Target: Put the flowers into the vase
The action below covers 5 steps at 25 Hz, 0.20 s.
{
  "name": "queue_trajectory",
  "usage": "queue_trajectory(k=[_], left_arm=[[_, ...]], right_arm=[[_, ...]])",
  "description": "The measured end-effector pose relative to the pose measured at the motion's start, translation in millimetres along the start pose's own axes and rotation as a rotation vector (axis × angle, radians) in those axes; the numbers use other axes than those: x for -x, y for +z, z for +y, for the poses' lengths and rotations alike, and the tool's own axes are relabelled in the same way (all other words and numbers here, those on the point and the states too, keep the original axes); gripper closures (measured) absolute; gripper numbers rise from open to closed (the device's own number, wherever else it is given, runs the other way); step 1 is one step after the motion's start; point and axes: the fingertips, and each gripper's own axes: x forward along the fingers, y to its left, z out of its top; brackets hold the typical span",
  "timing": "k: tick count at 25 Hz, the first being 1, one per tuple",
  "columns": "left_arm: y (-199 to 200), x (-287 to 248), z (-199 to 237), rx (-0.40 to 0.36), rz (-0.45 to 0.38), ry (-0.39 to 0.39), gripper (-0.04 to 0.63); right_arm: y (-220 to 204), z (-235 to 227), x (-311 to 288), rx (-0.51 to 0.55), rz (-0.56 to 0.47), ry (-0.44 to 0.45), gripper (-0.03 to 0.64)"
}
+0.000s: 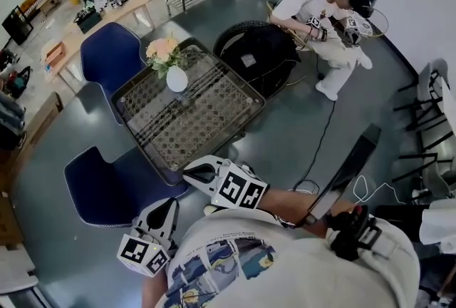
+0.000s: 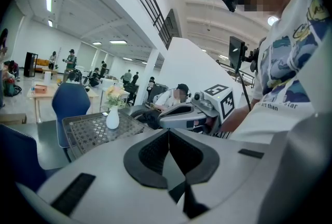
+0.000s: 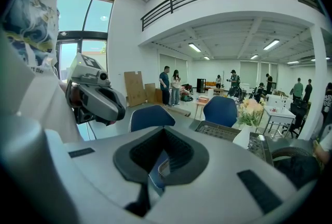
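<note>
Left tongs (image 1: 165,208) and right tongs (image 1: 199,172) we hold clenched on nothing, off the table's (image 1: 214,130) near corner; the flowers (image 1: 162,50) stand in the vase (image 1: 177,78) by its far left edge

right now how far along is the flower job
Done: the flowers stand in the white vase on the table. In hand: nothing; the left gripper and right gripper are both shut, empty, held back near the person. Left: no loose flowers show, so it looks finished.

White T-shirt (image 1: 299,267) with blue cartoon print
</note>
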Motion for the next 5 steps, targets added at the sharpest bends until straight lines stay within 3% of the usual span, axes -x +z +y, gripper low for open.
queue_trajectory(k=[5], left_arm=[[2.4, -1.7, -2.4, 0.007, -0.001, 0.011, 0.585]], right_arm=[[1.5, -1.4, 1.0, 0.006, 0.004, 0.014, 0.606]])
